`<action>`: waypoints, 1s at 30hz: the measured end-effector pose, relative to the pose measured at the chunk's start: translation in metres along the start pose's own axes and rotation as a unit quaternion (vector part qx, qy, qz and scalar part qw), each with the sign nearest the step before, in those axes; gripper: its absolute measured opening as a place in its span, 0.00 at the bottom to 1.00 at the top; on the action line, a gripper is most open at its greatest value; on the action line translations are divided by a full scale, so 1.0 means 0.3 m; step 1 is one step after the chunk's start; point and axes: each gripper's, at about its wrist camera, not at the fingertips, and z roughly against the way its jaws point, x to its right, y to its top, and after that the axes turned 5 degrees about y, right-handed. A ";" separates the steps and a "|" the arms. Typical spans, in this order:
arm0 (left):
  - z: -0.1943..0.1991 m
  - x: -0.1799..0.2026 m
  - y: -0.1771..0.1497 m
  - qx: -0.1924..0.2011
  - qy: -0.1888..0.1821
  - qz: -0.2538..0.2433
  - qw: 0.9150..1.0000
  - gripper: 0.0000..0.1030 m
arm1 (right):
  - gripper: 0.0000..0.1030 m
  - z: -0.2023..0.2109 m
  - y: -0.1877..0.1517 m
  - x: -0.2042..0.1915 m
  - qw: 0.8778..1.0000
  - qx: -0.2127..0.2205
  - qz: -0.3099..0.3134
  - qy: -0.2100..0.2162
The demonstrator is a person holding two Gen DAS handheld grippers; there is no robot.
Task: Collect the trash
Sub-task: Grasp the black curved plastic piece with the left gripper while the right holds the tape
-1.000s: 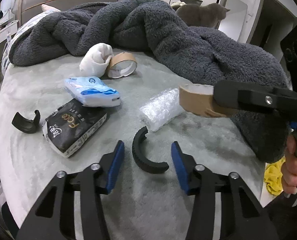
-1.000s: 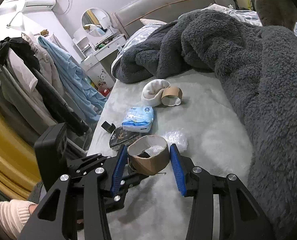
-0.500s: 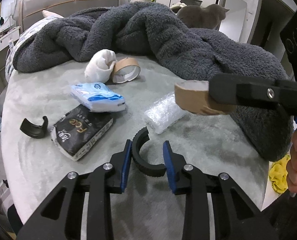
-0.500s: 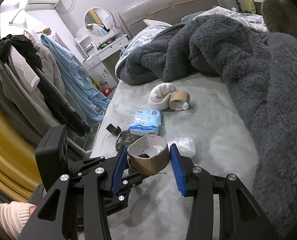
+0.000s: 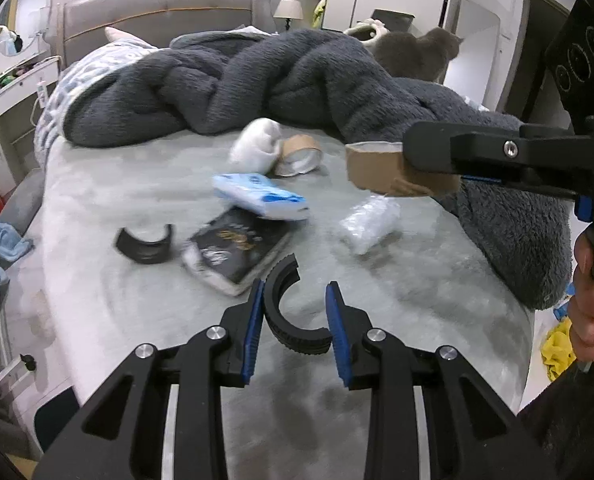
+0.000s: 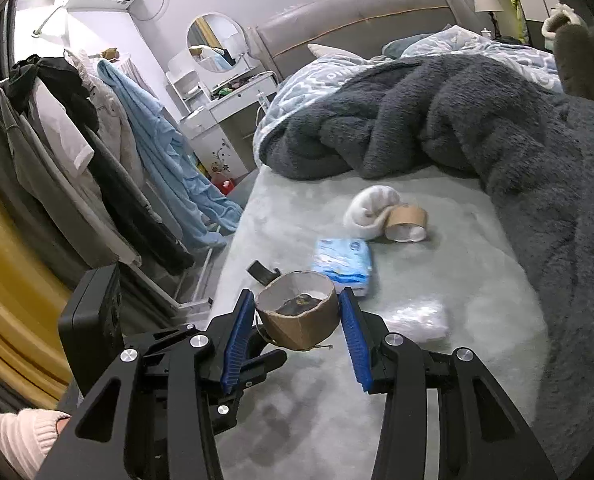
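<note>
Gripping a black curved plastic piece [image 5: 287, 312] with the left gripper [image 5: 295, 328], blue pads clamped on its two sides, piece lifted just off the grey bed cover [image 5: 417, 304]. Right gripper [image 6: 297, 322] clenched on a brown cardboard tape core [image 6: 297, 320], held above the bed; core is hollow, only bed items seen through it. Both tools angled down toward the bed; a hand [image 5: 591, 312] wraps the right handle, a pale ribbed sleeve [image 6: 21, 436] shows at the left one. On the cover: second black curved piece [image 5: 145, 242], black packet [image 5: 237, 248], blue-white tissue pack [image 5: 261, 196], clear plastic wrap [image 5: 371, 222], white sock [image 5: 257, 146] touching another tape core [image 5: 299, 154]. Packet print blurred. Grey cat [image 5: 417, 56] behind the dark blanket [image 5: 277, 84], lower body hidden
</note>
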 end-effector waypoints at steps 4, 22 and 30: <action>0.040 -0.064 -0.012 0.003 0.015 0.007 1.000 0.32 | 0.44 -0.032 0.014 -0.052 1.000 -0.003 0.015 0.001; 0.119 -0.373 -0.102 -0.041 0.063 0.073 0.995 0.32 | 0.44 -0.230 0.044 -0.264 0.997 -0.036 0.058 0.033; 0.124 -0.528 -0.181 -0.089 0.087 0.119 0.985 0.32 | 0.44 -0.320 0.049 -0.363 0.994 -0.052 0.077 0.055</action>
